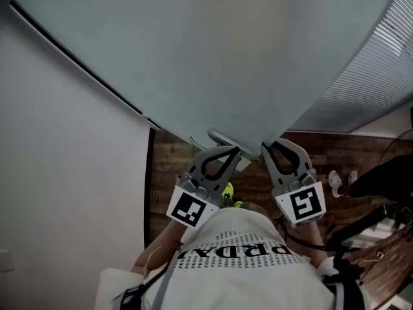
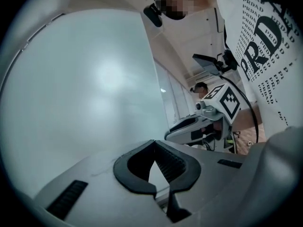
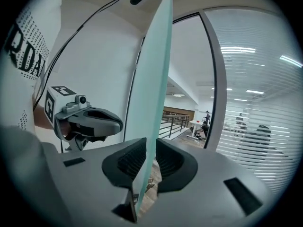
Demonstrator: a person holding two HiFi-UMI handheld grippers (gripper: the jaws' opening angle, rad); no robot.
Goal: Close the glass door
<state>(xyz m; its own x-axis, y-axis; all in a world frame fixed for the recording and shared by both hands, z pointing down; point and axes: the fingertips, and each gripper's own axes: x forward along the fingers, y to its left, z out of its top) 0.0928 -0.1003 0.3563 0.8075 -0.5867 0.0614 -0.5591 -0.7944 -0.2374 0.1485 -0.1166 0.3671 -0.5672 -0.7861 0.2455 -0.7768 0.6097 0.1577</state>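
Observation:
The glass door [image 1: 213, 57] is a large pale frosted pane that fills the top of the head view. Its free edge [image 3: 154, 108] runs upright through the right gripper view. My right gripper [image 3: 147, 148] has that edge between its jaws, and both dark pads lie against the glass. In the head view it [image 1: 276, 150] sits at the pane's lower rim. My left gripper [image 1: 227, 154] is beside it, under a small metal fitting [image 1: 221, 136]. The left gripper [image 2: 154, 144] is shut with its tips together, and the door's face [image 2: 85, 89] lies to its left.
A white wall [image 1: 64, 173] stands at the left, with a dark door frame [image 1: 149, 192] beside it. Below is a wooden floor [image 1: 171, 157]. A partition with blinds [image 3: 255, 103] stands at the right. Cables and dark equipment [image 1: 381, 225] lie at the lower right.

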